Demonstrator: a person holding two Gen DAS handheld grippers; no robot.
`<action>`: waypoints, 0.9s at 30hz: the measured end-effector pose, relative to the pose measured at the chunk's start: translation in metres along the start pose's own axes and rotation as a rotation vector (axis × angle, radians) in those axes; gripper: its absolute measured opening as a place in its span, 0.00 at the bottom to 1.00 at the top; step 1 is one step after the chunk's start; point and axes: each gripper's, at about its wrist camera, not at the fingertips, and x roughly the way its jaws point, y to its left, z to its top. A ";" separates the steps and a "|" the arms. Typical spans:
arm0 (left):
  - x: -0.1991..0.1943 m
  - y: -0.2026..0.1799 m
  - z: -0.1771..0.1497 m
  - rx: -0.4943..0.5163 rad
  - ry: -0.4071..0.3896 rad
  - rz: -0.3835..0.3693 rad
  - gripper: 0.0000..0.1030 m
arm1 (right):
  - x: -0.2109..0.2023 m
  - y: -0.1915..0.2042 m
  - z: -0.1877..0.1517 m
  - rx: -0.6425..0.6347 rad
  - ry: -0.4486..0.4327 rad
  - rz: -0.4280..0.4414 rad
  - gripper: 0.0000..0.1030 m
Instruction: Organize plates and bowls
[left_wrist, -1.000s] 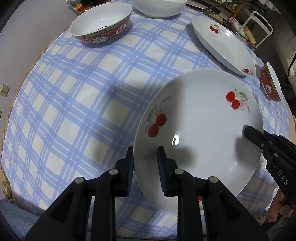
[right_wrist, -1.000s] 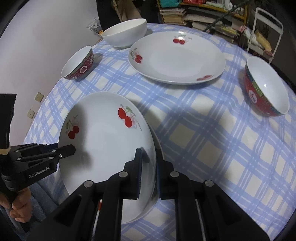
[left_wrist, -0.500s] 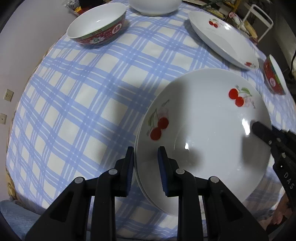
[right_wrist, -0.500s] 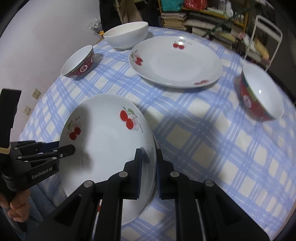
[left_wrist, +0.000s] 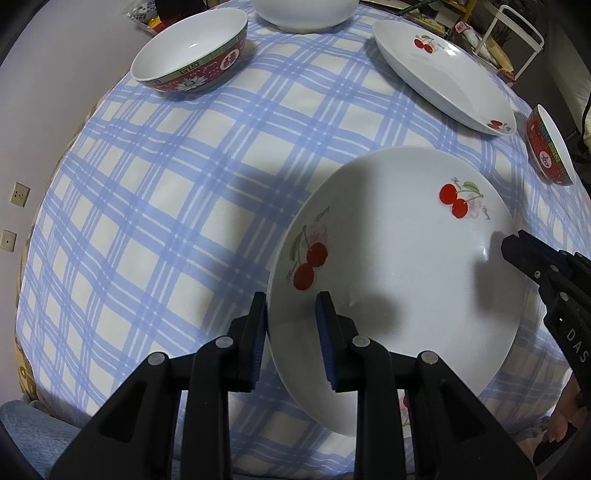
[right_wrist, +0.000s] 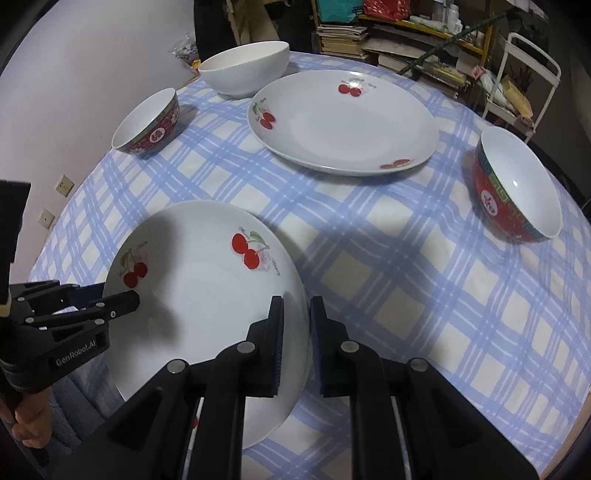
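A white plate with cherry prints (left_wrist: 399, 266) (right_wrist: 199, 295) is held at the near edge of the table, slightly tilted. My left gripper (left_wrist: 291, 332) (right_wrist: 107, 295) is shut on its left rim. On the opposite rim my right gripper (right_wrist: 297, 332) is shut, and one of its fingers (left_wrist: 528, 258) shows in the left wrist view. A sliver of another cherry plate (left_wrist: 404, 406) shows beneath. Farther back lie a second cherry plate (left_wrist: 443, 74) (right_wrist: 343, 122), a red patterned bowl (left_wrist: 192, 55) (right_wrist: 147, 125), a plain white bowl (left_wrist: 303, 14) (right_wrist: 243, 70) and another red bowl (left_wrist: 550, 147) (right_wrist: 517, 192).
The round table has a blue checked cloth (left_wrist: 147, 221) (right_wrist: 406, 295). Behind it are shelves of books (right_wrist: 369, 37) and a white metal rack (right_wrist: 532, 74). The wall on the left has sockets (left_wrist: 20, 194). A hand (right_wrist: 29, 424) holds the left gripper.
Both grippers keep their hold on the cherry plate, which has shifted only slightly. The rim of the plate beneath, seen at its left edge half a second ago, is now covered.
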 end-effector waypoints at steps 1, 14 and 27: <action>0.000 0.000 0.000 -0.002 0.000 -0.002 0.25 | 0.000 0.000 0.000 0.002 0.000 0.001 0.16; -0.033 -0.007 0.016 0.059 -0.093 0.022 0.26 | -0.041 -0.029 0.038 0.026 -0.116 0.025 0.16; -0.068 -0.013 0.114 -0.006 -0.269 0.078 0.73 | -0.051 -0.076 0.118 -0.015 -0.220 -0.109 1.00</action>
